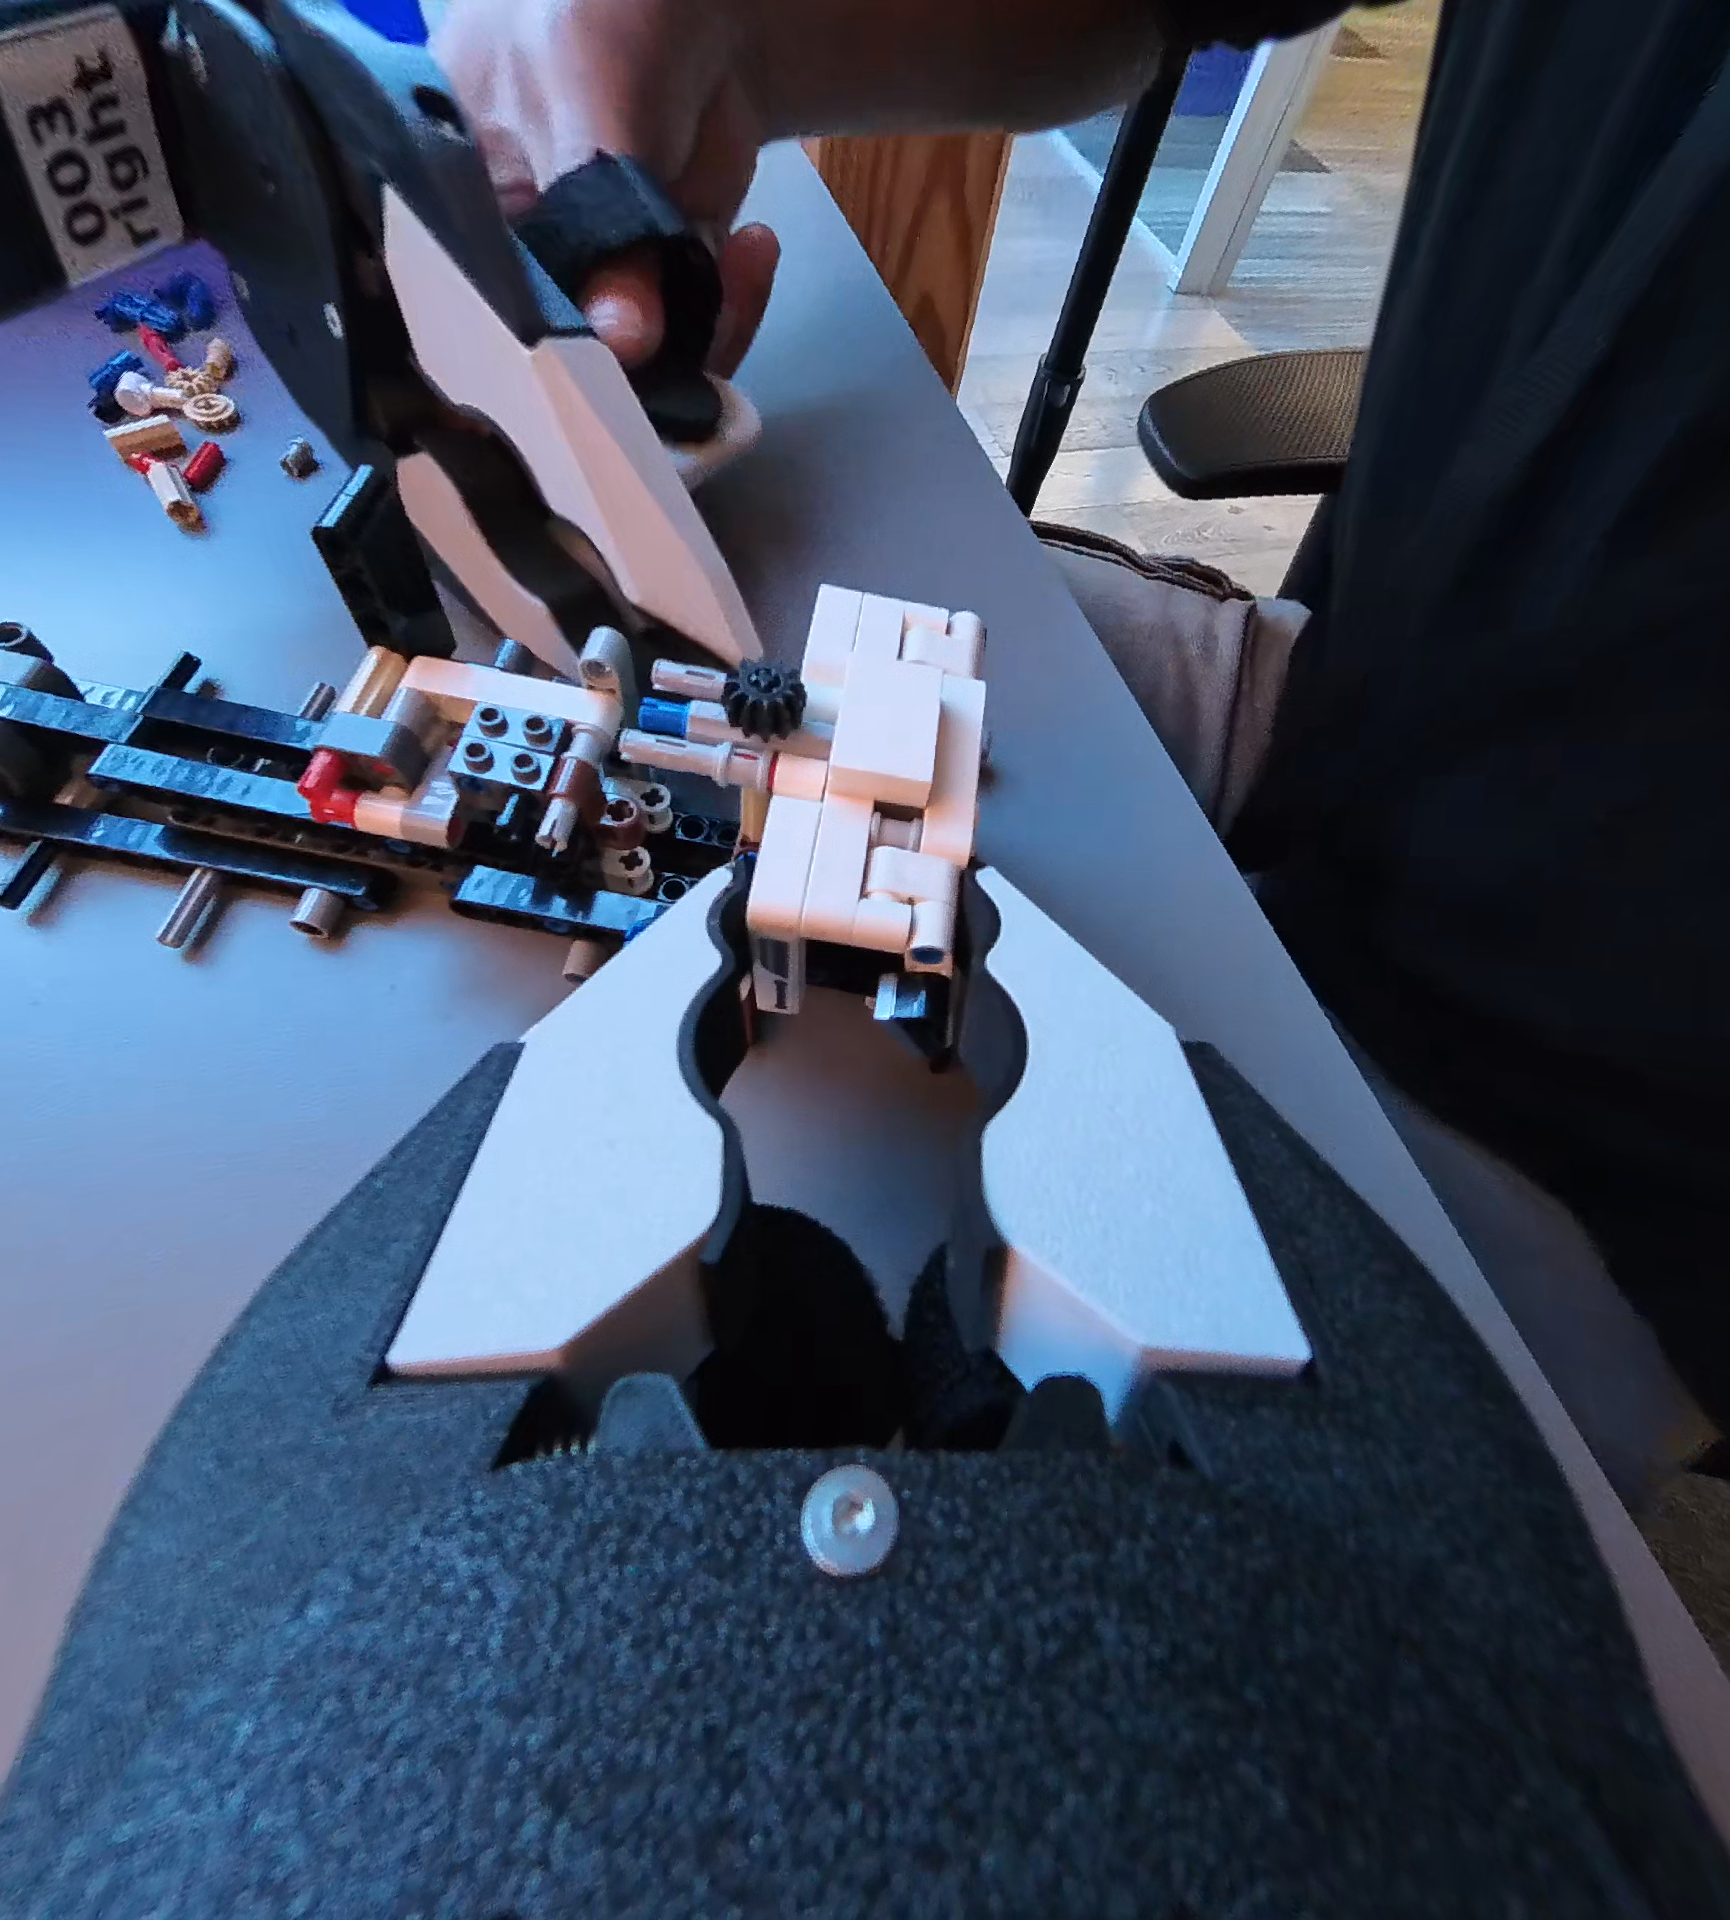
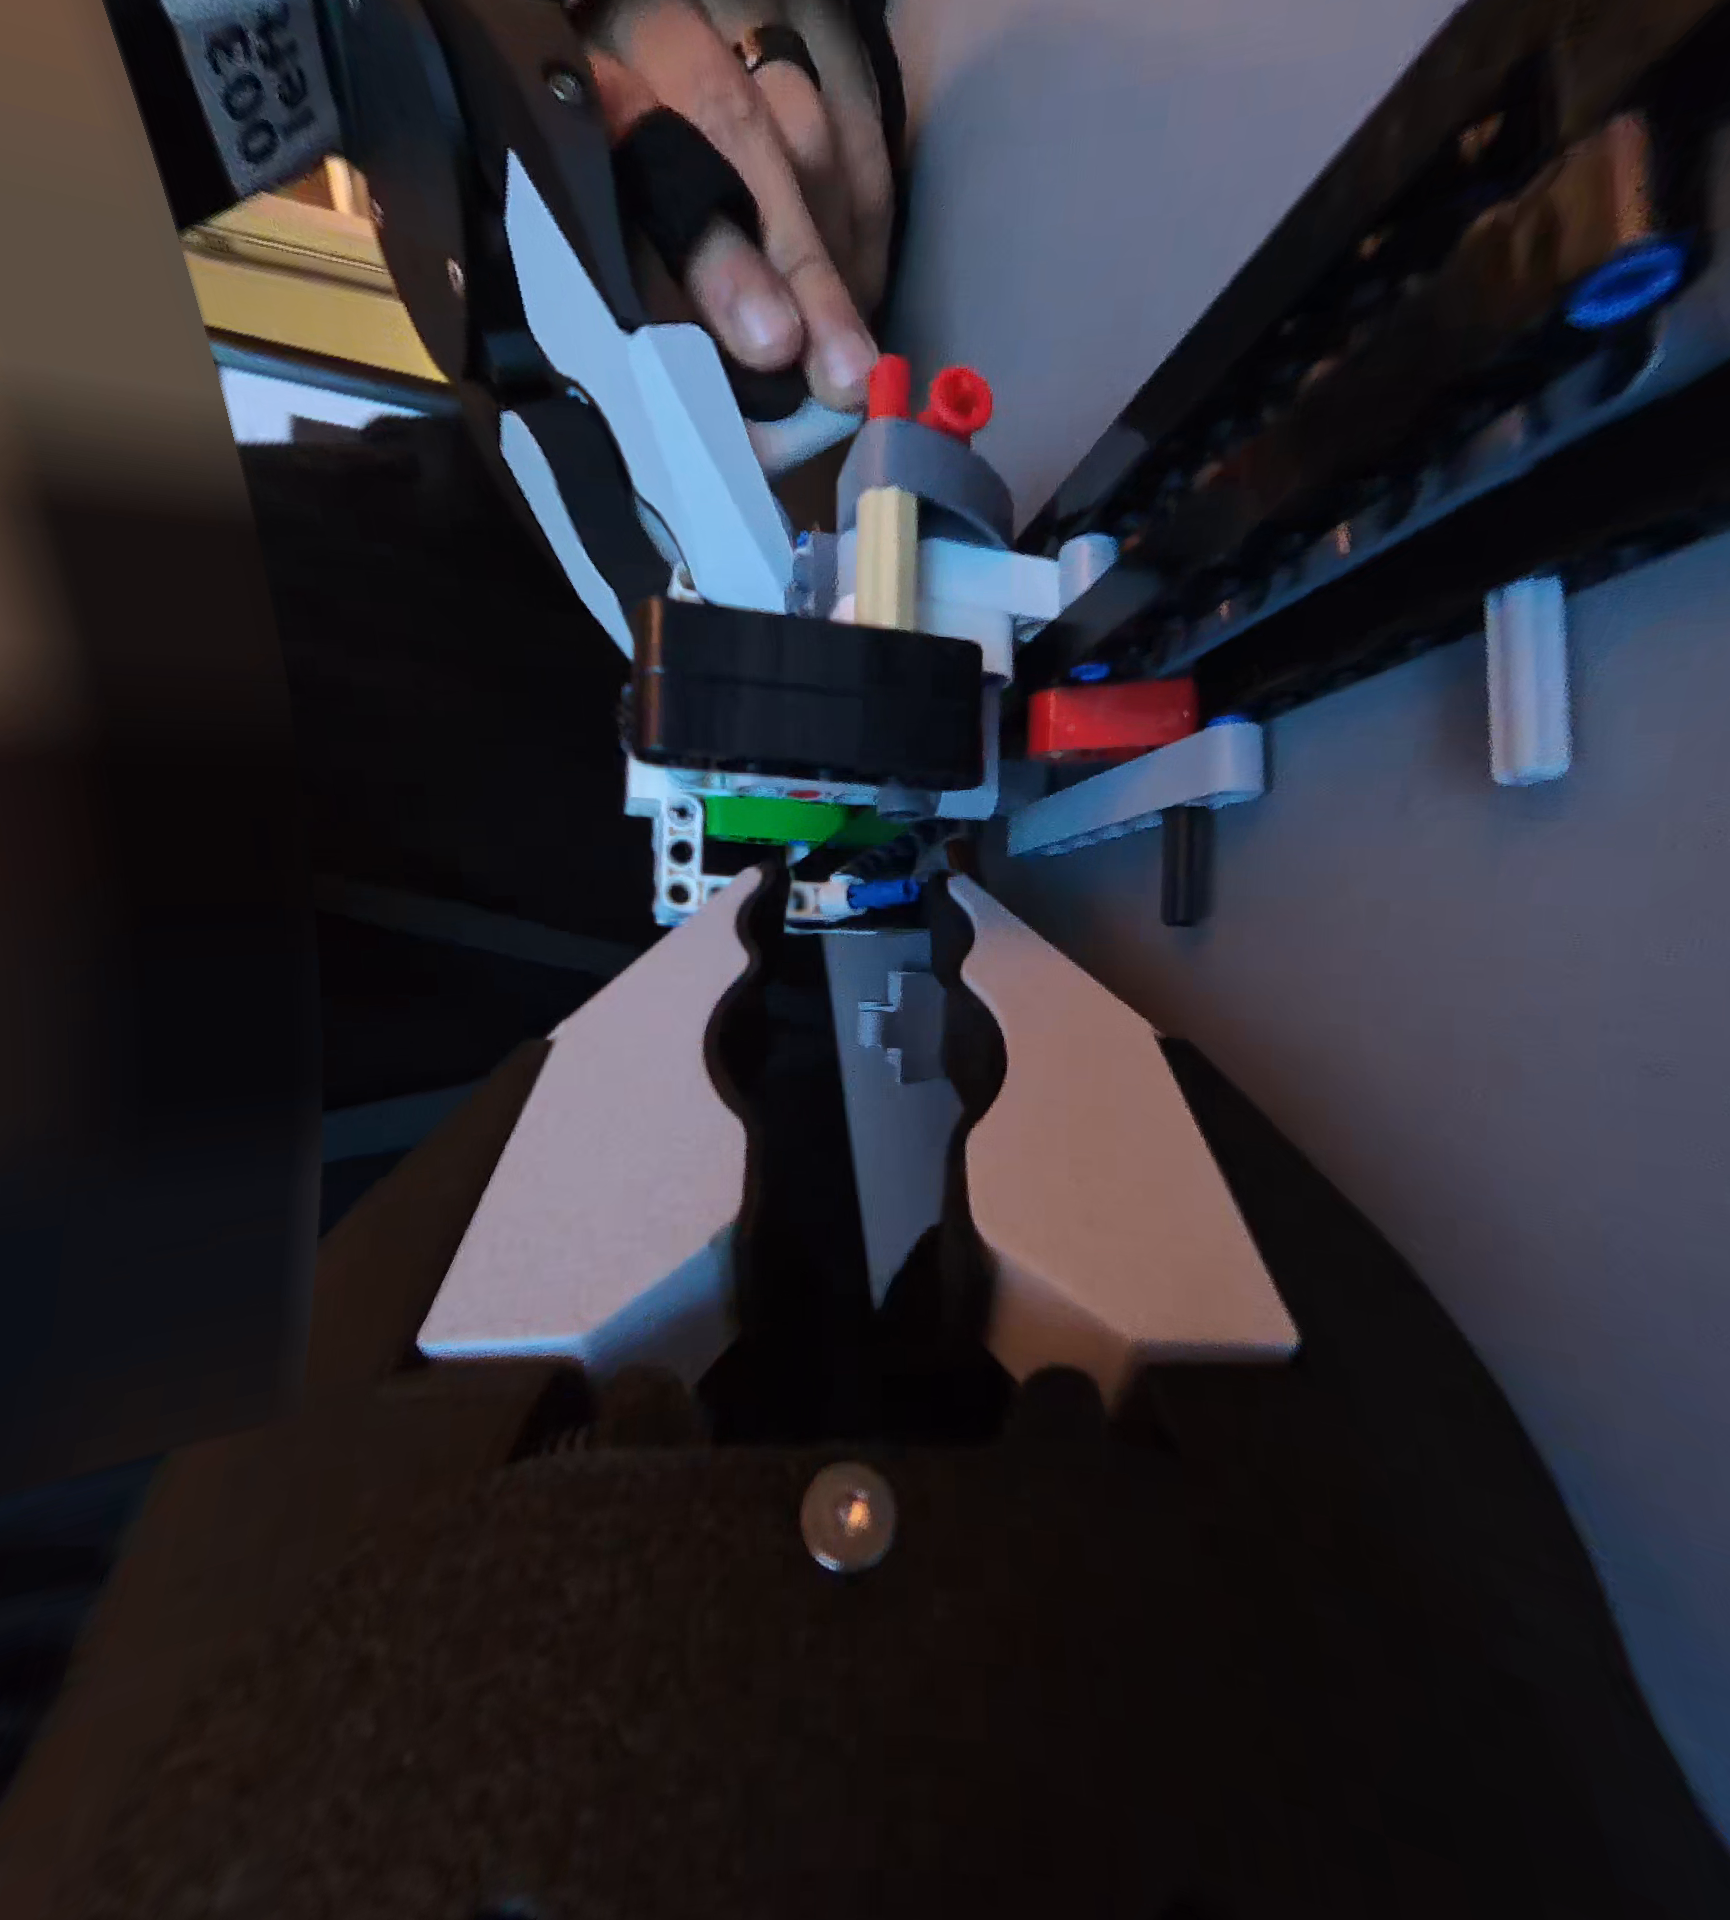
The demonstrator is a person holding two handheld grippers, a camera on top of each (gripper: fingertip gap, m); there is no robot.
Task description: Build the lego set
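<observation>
The lego model [image 1: 871, 748] lies on the grey table, a white block at one end and long black beams [image 1: 217, 790] at the other. My left gripper [image 1: 856, 894] is shut on the white block end. My right gripper [image 1: 658, 660] comes down from the upper left, its jaws narrow around the pale pins beside a black gear [image 1: 762, 698], one fingertip touching the gear. In the right wrist view my right gripper [image 2: 856, 894] pinches a white and blue pin [image 2: 850, 891] under the model's black block [image 2: 809, 707]. The left gripper [image 2: 710, 613] shows behind it.
Loose small parts [image 1: 165, 405] in blue, red and tan lie at the far left of the table. A loose black beam [image 1: 373, 561] lies under the right gripper. The table edge [image 1: 1100, 727] runs diagonally just right of the model. A person in dark clothes [image 1: 1567, 623] sits beyond it. The left gripper's tips are roughly 5 cm from the right gripper's.
</observation>
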